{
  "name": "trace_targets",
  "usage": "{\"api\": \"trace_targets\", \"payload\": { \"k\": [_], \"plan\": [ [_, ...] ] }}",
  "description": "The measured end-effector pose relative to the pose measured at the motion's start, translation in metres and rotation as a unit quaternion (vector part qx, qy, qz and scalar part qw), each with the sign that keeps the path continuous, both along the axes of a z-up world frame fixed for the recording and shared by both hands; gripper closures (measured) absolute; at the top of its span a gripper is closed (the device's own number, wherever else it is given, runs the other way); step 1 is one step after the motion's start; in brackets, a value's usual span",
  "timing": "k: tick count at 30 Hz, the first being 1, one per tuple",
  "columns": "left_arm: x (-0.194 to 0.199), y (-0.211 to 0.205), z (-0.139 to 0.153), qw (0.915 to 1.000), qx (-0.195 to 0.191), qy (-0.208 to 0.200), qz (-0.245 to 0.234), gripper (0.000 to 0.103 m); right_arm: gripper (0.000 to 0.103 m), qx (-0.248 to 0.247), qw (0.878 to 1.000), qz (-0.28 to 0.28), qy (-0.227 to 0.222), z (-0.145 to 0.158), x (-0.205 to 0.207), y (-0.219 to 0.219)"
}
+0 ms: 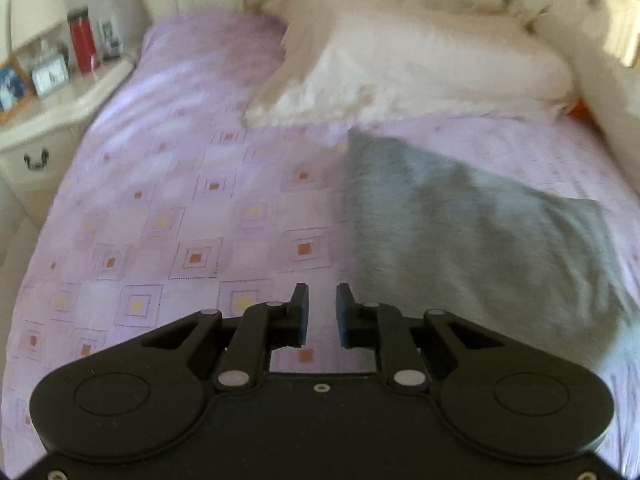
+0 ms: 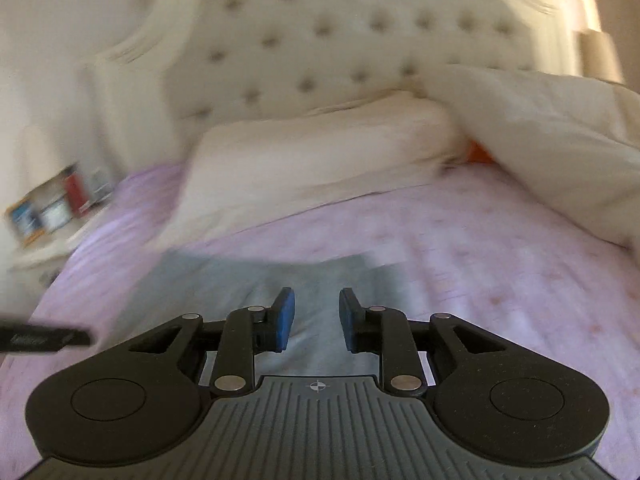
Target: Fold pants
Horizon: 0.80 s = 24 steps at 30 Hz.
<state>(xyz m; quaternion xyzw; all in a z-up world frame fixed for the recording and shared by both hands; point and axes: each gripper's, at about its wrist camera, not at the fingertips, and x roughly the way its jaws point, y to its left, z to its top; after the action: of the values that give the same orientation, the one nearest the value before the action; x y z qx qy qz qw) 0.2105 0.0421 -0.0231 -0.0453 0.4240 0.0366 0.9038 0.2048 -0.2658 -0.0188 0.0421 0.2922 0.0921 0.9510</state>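
On the bed (image 1: pixel 168 184), the gray pants (image 1: pixel 472 240) look folded small; both hand-held grippers, left (image 1: pixel 322 312) and right (image 2: pixel 317 318), hang open and empty.

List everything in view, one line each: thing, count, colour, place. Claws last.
pants: one, grey, folded flat on the bedspread, right of the left claw
bedspread: one, lilac with square pattern, covering the bed
pillow: one, white, at the headboard
headboard: one, cream, tufted
nightstand: one, cream, left of bed
tumbler: one, red, on nightstand
picture frames: at least two, on nightstand
left claw: open, empty, above bedspread
right claw: open, empty, above pants
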Motion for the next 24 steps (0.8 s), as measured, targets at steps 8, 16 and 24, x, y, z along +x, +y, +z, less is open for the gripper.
{"api": "trace_targets", "payload": {
  "k": [8, 16, 24],
  "plan": [
    [-0.034, -0.050, -0.027, 0.9946, 0.037, 0.003, -0.097, 0.062, 0.080, -0.021, 0.995, -0.008, 0.092, -0.050, -0.026, -0.004],
    [-0.035, -0.034, -0.025, 0.9959, 0.010, 0.012, -0.090, 0.061, 0.080, -0.014, 0.993, -0.022, 0.112, -0.043, -0.023, -0.004],
    [-0.063, -0.036, -0.008, 0.9974, 0.007, 0.029, -0.066, 0.063, 0.079, 0.000, 0.994, -0.044, 0.103, -0.008, -0.062, 0.005]
  ]
}}
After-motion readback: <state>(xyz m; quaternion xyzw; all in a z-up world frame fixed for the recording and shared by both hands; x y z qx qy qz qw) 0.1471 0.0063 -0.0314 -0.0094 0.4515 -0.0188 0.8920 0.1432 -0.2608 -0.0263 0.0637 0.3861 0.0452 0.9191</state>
